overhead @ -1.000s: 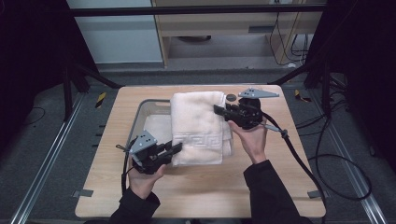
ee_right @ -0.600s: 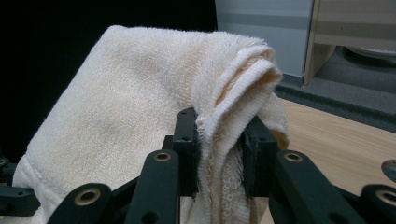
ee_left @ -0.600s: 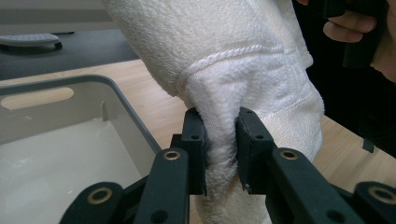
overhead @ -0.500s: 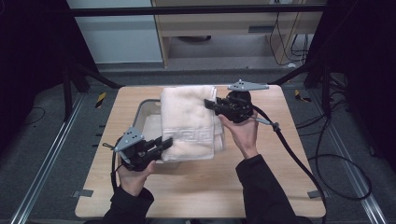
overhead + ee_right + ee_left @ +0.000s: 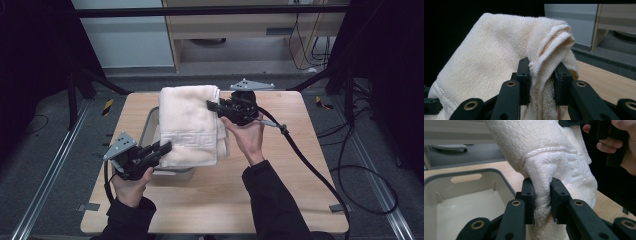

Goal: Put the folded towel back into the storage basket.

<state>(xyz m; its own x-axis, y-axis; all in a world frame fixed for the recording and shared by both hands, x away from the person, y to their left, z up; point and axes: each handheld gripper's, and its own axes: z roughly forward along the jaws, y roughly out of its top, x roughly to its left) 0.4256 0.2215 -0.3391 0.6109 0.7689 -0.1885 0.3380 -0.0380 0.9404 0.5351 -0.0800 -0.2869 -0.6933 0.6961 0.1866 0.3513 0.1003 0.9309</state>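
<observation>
Wooden table [image 5: 300,150], dark room, cabinet beyond. Left gripper [image 5: 159,150]: jaws clamped on near corner of folded towel [image 5: 192,125]. Right gripper [image 5: 216,106]: clamped on far edge. Towel held raised between both, over grey bin [image 5: 469,192] beneath. Step, probably: lowering towel in; next calls for level descent, then release.

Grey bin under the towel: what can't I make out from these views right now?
- Grey plastic bin, high view: the folded cream terry towel covers most of its opening; right rim hidden.
- Bin floor, left gripper view: the left gripper hides the near part; frame edge cuts the left wall.
- Towel's lower end, right gripper view: the right gripper and bottom edge hide it.
</observation>
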